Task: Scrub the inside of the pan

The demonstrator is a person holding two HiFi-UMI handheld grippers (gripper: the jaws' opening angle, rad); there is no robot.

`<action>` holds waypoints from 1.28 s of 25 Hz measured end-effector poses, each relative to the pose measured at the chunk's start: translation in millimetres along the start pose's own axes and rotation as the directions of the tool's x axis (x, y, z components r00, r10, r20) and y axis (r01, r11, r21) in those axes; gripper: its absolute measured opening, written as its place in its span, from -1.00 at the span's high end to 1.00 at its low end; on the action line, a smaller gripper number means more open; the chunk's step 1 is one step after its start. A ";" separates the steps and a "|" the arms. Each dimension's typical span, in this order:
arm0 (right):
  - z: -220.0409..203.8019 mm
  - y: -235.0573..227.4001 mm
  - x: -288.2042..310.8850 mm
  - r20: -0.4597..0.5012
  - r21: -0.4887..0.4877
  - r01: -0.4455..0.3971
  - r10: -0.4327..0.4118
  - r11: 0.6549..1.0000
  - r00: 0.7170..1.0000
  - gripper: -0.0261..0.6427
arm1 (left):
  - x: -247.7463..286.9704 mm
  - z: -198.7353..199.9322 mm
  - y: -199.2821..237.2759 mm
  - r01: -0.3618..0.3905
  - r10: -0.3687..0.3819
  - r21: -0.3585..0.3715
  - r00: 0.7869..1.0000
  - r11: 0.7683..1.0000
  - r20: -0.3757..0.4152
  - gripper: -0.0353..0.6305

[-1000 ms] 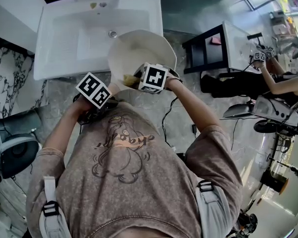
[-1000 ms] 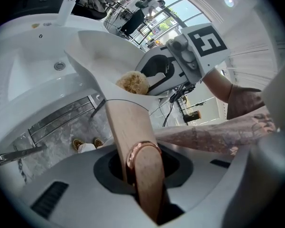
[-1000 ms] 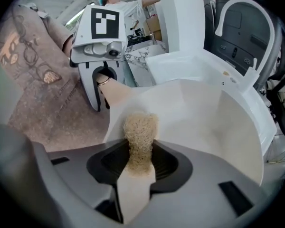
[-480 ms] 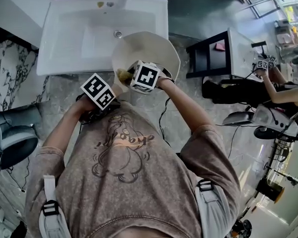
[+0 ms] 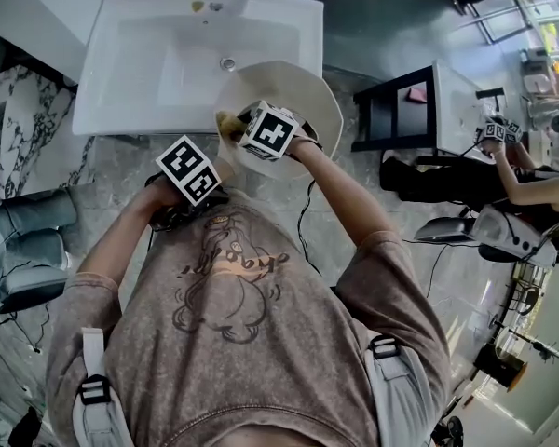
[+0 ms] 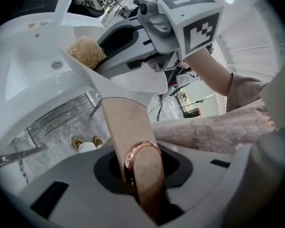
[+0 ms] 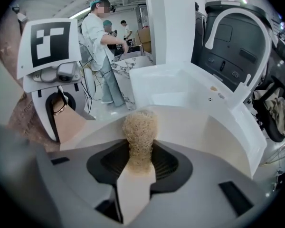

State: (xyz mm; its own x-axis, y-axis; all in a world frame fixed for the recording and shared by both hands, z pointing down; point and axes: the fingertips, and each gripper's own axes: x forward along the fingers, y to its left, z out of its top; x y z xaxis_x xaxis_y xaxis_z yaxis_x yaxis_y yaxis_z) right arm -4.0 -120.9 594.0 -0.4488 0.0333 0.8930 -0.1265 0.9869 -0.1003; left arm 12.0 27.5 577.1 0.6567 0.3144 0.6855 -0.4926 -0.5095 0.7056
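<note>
While the left tongs [image 6: 141, 177] clamp the pan's wooden handle [image 6: 126, 120], the pan [image 5: 293, 87] hangs tilted over the sink [image 5: 121, 82] rim. The right tongs [image 7: 137, 175] pinch a scrubber [image 7: 139, 127] that lies against the pan's inner wall, directly ahead.

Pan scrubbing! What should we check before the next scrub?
1. Left tool shut tight on the pan handle: ok.
2. Right tool shut on the scrubber: ok.
3. Scrubber is on the inside of the pan, not the outside: ok.
4. Scrubber is really pressing on the pan's surface: cannot tell.
5. Pan is held over the sink for drips: not ok. In the head view it only overlaps the sink's front edge, and the rest hangs over the floor.
</note>
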 end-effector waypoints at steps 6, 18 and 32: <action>6.0 -18.5 4.0 0.004 0.007 0.038 -0.038 0.999 0.999 0.46 | -0.5 1.3 -1.7 0.006 -0.006 -0.004 1.000 1.000 -0.001 0.60; -1.7 -67.3 11.5 -0.041 0.074 0.163 -0.160 0.984 0.986 0.46 | -3.6 0.9 -5.1 0.020 -0.020 -0.005 1.000 1.000 -0.002 0.60; -19.7 -113.8 6.9 -0.089 0.082 0.258 -0.250 0.963 0.964 0.46 | -2.8 1.7 -5.1 0.031 -0.031 -0.022 1.000 0.999 0.004 0.61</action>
State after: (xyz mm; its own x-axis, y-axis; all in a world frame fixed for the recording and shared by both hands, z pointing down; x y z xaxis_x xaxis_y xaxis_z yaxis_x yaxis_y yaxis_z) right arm 24.7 -229.9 620.2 -0.3227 -0.2011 0.9249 -0.3100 0.9457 0.0974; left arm 13.6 27.9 571.3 0.6737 0.3270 0.6627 -0.4844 -0.4818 0.7302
